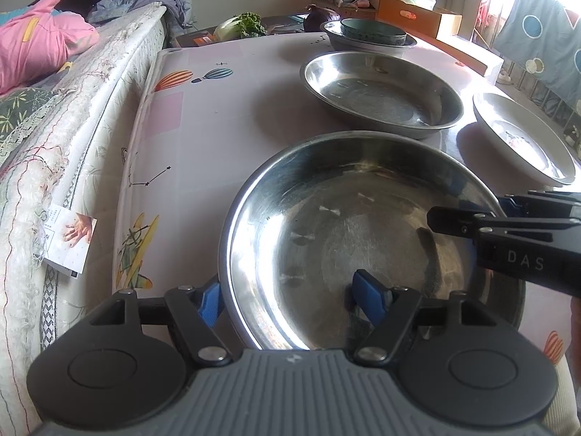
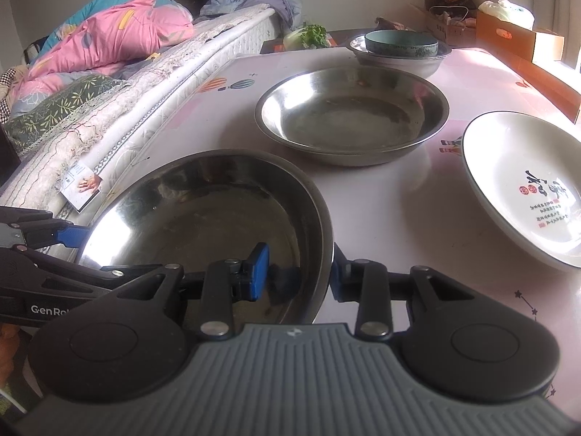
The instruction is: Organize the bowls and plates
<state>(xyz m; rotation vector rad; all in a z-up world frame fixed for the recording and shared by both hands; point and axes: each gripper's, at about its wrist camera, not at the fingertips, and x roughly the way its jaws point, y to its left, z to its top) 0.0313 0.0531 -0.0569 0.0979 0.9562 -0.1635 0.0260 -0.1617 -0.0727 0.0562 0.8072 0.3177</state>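
I have both grippers on the near steel plate [image 1: 363,239] at the front of the pink table [image 1: 203,109]; the left gripper [image 1: 290,299] straddles its left rim, one blue pad outside and one inside the dish, spread with a gap at the inner pad, not yet pinching; the right gripper [image 2: 297,272] straddles the opposite rim the same way, its inner pad clear of the wall, so open too. I judge the two-sided hold is there because the plate is wide and slick. Just beyond sits a second steel plate [image 2: 350,116], the likely place to nest this one; a white plate [image 2: 526,185] lies to the right; a teal bowl [image 2: 401,43] rests in a steel basin [image 2: 428,63] at the far edge.
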